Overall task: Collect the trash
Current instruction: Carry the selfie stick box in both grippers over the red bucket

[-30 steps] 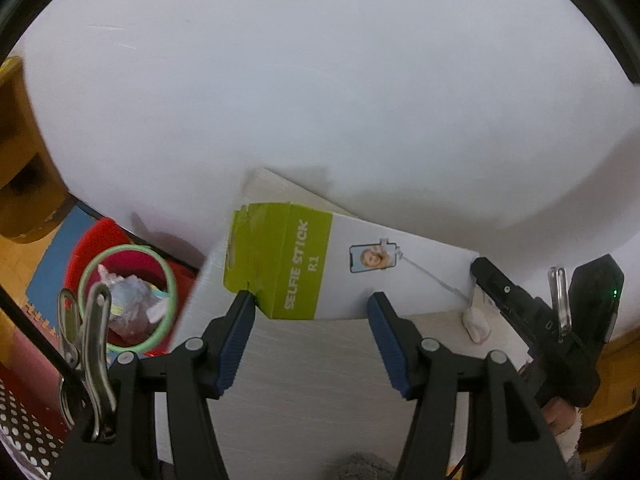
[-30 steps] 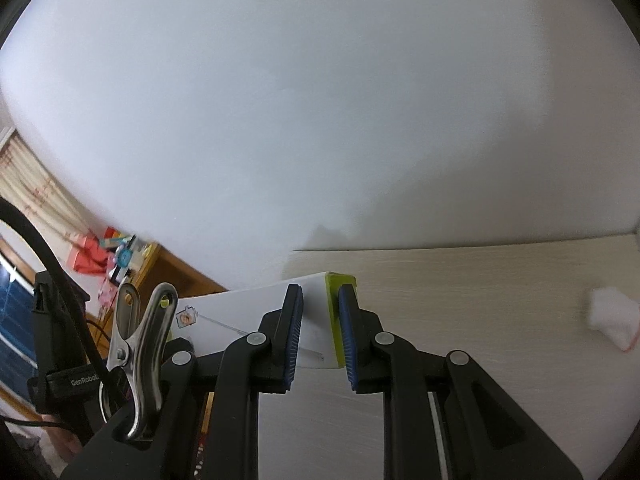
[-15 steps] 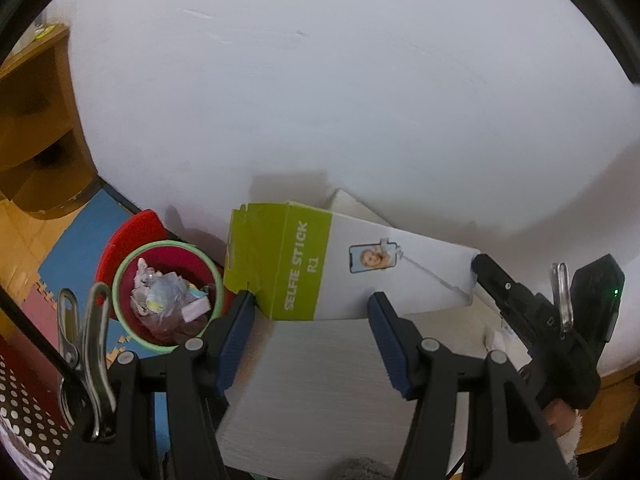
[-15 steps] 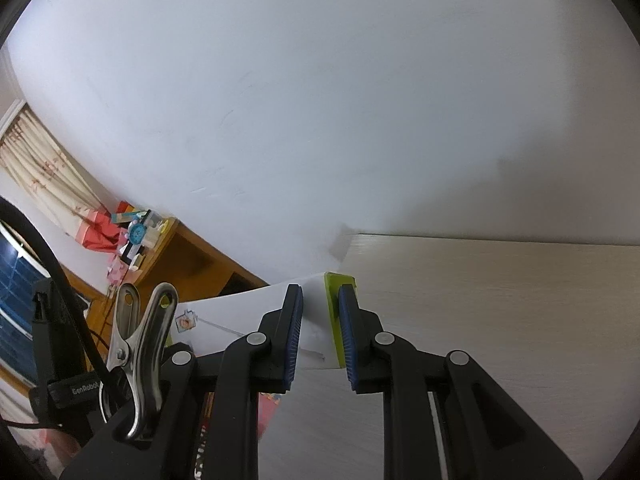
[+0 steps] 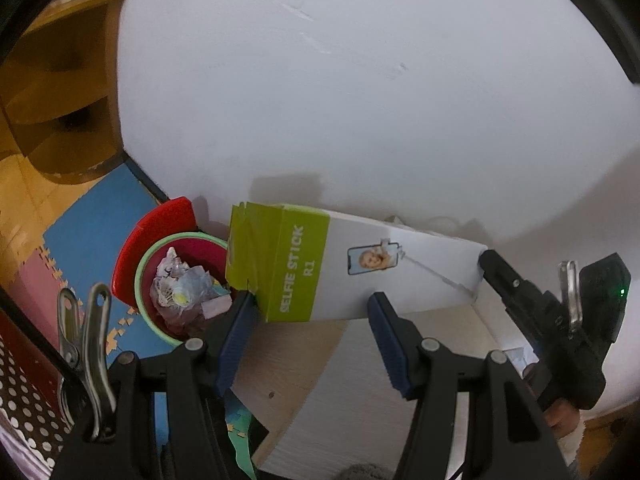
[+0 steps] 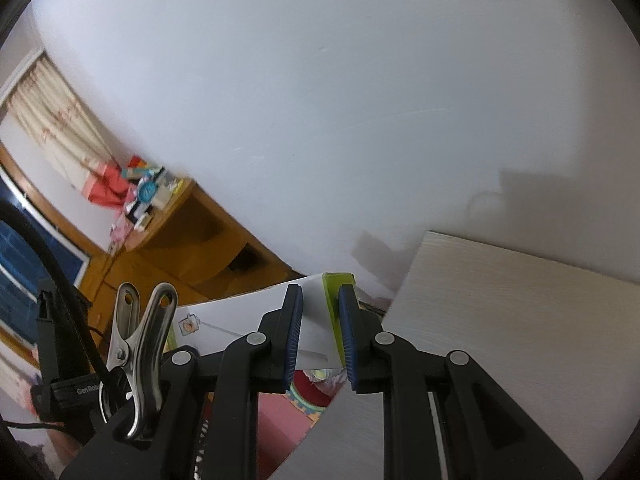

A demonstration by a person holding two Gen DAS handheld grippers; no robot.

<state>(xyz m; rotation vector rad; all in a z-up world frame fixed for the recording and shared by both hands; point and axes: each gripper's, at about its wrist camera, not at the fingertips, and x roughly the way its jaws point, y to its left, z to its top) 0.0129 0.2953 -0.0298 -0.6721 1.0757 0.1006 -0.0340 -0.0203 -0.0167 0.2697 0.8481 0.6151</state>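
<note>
Where clamped: box between hand-held gripper pads.

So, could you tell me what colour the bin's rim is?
Light green rim, clearest in the left wrist view.

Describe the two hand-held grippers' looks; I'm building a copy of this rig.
Each hand-held gripper, left and right, has matte black plastic arms with silver pivot screws and ribbed blue pads. A steel spring clip sits beside each. A black cable runs past the right one.

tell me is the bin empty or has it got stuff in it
Not empty. The bin already holds crumpled wrappers, heaped close to its green rim.
</note>
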